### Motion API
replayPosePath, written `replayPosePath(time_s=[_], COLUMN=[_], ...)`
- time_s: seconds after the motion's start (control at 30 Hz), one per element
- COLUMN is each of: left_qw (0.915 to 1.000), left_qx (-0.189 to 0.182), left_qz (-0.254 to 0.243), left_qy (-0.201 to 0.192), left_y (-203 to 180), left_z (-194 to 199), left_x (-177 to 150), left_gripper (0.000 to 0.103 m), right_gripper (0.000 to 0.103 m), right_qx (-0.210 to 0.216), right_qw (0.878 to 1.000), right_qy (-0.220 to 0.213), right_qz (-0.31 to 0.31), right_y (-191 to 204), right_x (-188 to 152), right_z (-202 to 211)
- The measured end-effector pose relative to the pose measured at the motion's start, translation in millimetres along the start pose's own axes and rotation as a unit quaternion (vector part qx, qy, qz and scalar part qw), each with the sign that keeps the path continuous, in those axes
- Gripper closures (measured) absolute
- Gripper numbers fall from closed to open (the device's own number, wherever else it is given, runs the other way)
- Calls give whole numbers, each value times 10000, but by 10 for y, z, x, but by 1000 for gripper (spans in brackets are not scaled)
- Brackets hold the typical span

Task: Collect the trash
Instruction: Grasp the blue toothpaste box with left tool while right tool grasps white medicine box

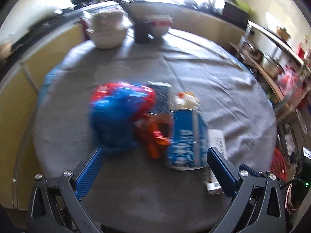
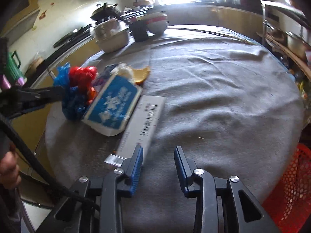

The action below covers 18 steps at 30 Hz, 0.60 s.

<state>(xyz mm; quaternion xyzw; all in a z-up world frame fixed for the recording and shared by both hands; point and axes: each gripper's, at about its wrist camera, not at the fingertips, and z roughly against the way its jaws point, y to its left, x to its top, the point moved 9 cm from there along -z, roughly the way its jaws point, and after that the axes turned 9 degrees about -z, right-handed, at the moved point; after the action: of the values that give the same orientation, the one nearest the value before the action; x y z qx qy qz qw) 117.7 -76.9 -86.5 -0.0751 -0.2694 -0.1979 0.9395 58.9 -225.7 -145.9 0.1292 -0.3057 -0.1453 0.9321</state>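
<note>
Left gripper (image 1: 155, 155) spread wide, empty, trash pile dead ahead at 12 o'clock: blue-and-red bag (image 1: 118, 114), blue carton (image 1: 186, 137). Right gripper (image 2: 158, 155) parted, empty, long white box (image 2: 143, 120) at 11. Risk: 1 crowded grab scatters the pile.
</note>
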Motion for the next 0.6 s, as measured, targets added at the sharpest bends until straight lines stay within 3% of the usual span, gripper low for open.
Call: replayPosePath(time_s=[0.2,0.3,0.33,0.37,0.47,0.6], left_qw=[9984,9960,9956,9947,9937,9936], left_qx=[-339,-622,-628,-718,-911,-951], left_qz=[147,291,316,361,490,580], left_qy=[439,573,616,635,428,179], left_y=[-173,-234,-240,-254,-248,-156], left_z=[-334,-423,-458,-477,-428,-206], left_x=[-23,-95,-119,-144,-139,-156], left_gripper=[0,20,36,42,49,56], right_gripper=[66,66,66,65,32,32], right_qx=[343,382,449,494,569,582], right_qw=[9985,9979,9975,9972,9969,9976], right_qy=[45,69,79,62,-8,-98], right_qz=[-430,-514,-539,-561,-539,-368], right_y=[-248,-324,-328,-329,-301,-182], right_x=[8,14,13,20,24,20], right_z=[104,120,130,139,176,219])
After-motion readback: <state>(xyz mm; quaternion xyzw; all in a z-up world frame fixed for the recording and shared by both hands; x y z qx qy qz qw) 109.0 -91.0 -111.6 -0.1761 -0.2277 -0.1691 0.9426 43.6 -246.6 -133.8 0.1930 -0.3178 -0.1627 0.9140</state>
